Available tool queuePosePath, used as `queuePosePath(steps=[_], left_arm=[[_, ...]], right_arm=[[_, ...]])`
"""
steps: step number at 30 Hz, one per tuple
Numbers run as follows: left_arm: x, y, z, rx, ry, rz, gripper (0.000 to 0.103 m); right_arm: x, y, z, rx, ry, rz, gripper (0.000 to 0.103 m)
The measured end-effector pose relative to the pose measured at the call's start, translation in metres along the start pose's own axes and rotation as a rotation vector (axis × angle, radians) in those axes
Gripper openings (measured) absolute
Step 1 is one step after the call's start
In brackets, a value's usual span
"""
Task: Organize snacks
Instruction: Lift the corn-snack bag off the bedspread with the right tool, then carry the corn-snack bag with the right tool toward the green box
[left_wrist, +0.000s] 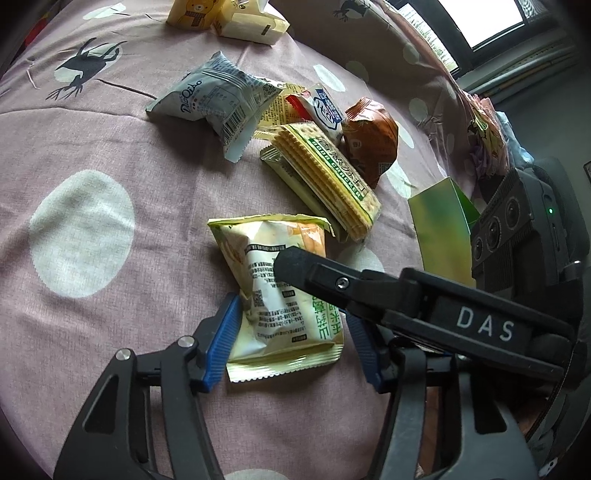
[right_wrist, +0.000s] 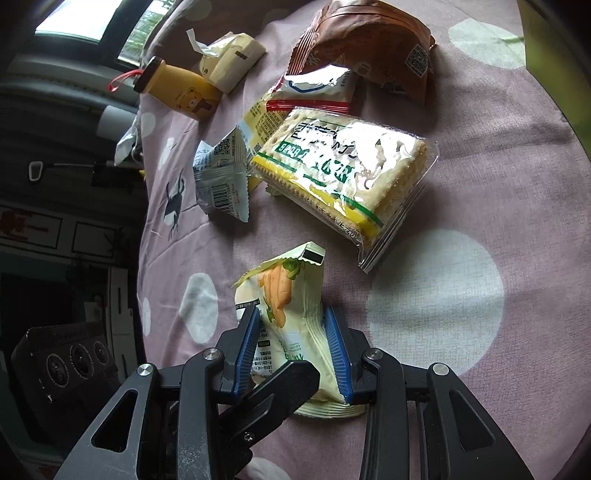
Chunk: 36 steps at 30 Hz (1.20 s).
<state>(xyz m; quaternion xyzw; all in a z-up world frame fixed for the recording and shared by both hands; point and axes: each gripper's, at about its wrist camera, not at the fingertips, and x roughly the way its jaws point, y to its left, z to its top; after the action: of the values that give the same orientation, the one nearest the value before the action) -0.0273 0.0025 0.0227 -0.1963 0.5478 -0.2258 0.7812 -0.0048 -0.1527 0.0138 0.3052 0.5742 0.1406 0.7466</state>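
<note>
The snacks lie scattered over a pink spotted bed (left_wrist: 92, 155), with a green box (left_wrist: 439, 221) at the right edge of the left wrist view. In the lower middle of both views, a pale yellow snack packet (left_wrist: 280, 295) rests on the bed. The left hand-held gripper (left_wrist: 295, 332) is spread wide on either side of it, and the right hand-held gripper (right_wrist: 291, 350) is pinched onto it. This looks like the pick-up step; next the packet likely has to be lifted clear and carried, perhaps toward the box, without the crinkly wrapper slipping.

Yellow bear bottle (left_wrist: 192, 13): top cut by frame edge in left wrist view.
Green box (left_wrist: 441, 225): lower part behind the right gripper's arm.
Red-white packet (right_wrist: 314, 90): mostly under neighbours; label perhaps unreadable.
</note>
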Motion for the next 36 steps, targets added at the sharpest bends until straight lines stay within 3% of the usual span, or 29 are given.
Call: queuePosePath(steps=[2,6,36], left_arm=[[-0.001,0.000,0.000,0.004,-0.003,0.014,0.037],[-0.008,-0.006,-0.002,0.041,-0.034,0.007,0.028],[-0.070,-0.058,-0.016,0.264,-0.426,-0.177,0.028]], right_arm=[[-0.001,0.002,0.000,-0.018,-0.007,-0.010,0.038],[-0.004,0.009,-0.003,-0.056,-0.027,-0.028,0.038],[-0.104,0.060,-0.031,-0.333,-0.449,-0.018,0.038]])
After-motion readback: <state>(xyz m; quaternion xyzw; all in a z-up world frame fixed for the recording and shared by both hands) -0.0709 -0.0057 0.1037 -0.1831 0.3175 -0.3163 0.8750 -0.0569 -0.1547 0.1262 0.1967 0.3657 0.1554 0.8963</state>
